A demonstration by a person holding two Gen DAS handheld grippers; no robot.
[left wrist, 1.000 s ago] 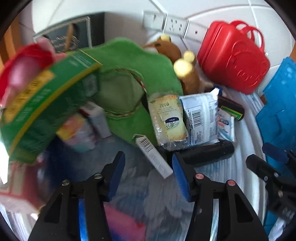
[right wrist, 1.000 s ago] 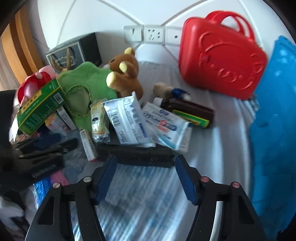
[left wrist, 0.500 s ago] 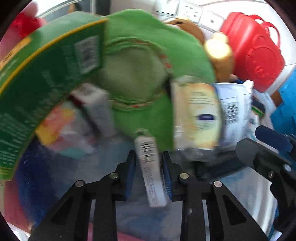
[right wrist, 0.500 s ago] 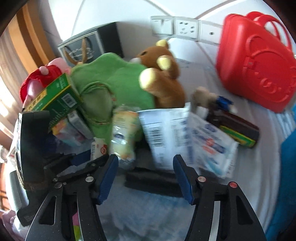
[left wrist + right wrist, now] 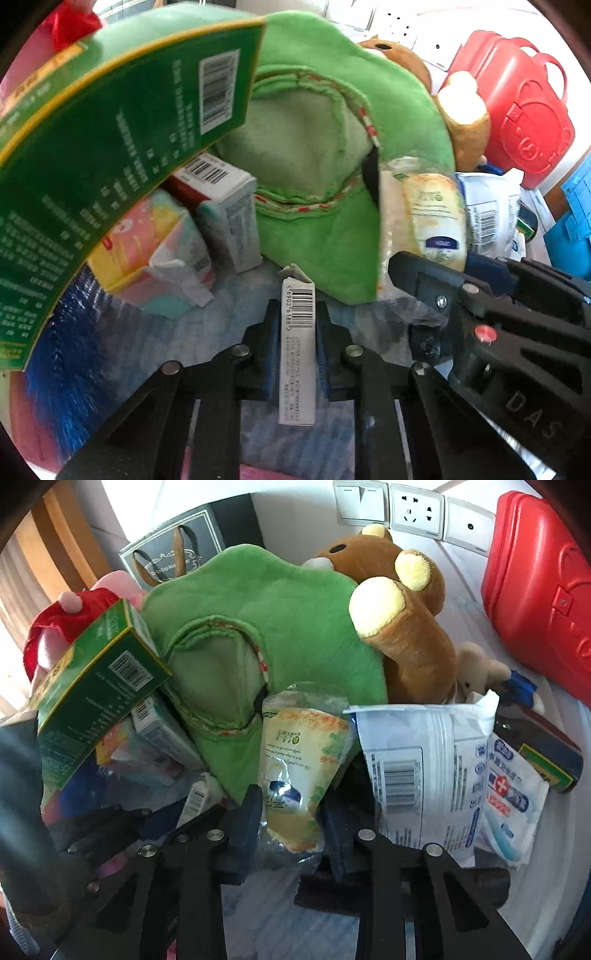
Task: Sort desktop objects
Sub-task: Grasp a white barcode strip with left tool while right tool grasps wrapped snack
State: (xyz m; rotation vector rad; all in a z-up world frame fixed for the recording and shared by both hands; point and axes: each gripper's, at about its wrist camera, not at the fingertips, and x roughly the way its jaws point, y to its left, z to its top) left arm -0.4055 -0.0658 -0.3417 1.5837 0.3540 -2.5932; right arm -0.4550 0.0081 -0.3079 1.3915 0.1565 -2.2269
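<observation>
My left gripper point(image 5: 296, 334) is shut on a slim white barcoded box point(image 5: 297, 350) that lies in front of the green plush point(image 5: 325, 147). My right gripper point(image 5: 291, 825) is shut on a yellow-and-white wipes packet point(image 5: 301, 771) at the green plush's point(image 5: 266, 620) front edge. The right gripper's body shows in the left wrist view point(image 5: 491, 317), and the slim box shows beside the left gripper in the right wrist view point(image 5: 195, 801).
A green carton point(image 5: 110, 166) leans over small boxes point(image 5: 225, 206) on the left. A brown bear point(image 5: 399, 620), white pouches point(image 5: 417, 768), a dark bottle point(image 5: 543, 753) and a red case point(image 5: 539, 576) lie to the right. A black gift bag point(image 5: 173, 557) stands behind.
Both grippers moved forward into the pile. The left one closed on the slim white box. The right one closed on the yellow-and-white packet.
</observation>
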